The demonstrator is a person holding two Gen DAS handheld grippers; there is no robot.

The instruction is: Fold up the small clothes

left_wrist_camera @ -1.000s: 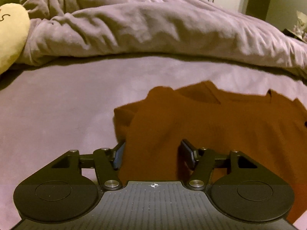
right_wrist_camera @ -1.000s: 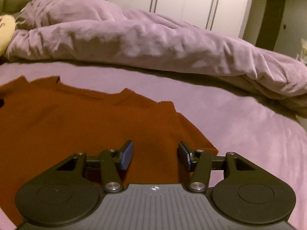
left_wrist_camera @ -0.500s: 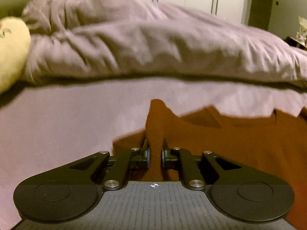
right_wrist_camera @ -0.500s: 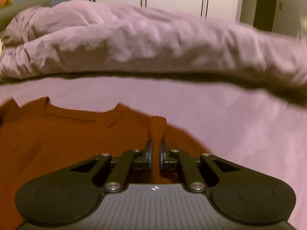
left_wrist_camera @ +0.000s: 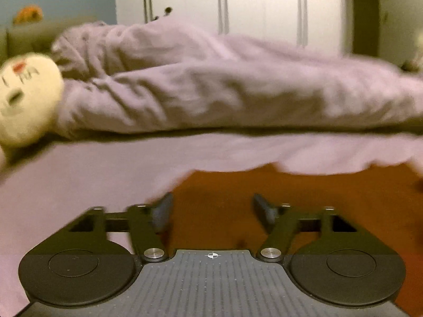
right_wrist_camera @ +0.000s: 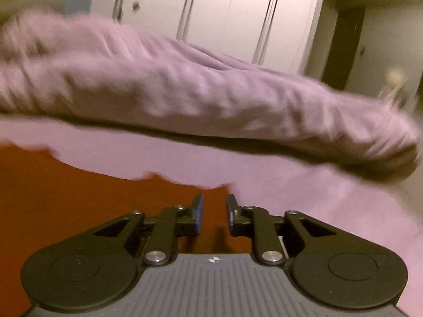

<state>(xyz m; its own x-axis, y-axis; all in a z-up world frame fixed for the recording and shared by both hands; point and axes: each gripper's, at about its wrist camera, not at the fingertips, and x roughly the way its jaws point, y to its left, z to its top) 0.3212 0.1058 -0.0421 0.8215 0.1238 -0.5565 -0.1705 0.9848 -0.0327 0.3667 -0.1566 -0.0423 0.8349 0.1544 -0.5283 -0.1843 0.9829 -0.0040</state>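
Now that both pinches on the sweater [left_wrist_camera: 304, 198] are let go, my left claw [left_wrist_camera: 211, 208] gapes wide, my right claw [right_wrist_camera: 214, 211] narrowly; the sweater lies under both, one fold laid.

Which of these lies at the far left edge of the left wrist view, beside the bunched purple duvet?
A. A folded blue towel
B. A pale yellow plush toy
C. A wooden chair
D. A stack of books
B. A pale yellow plush toy with a stitched face sits at the left edge, against the purple duvet; no towel, chair or books appear there.
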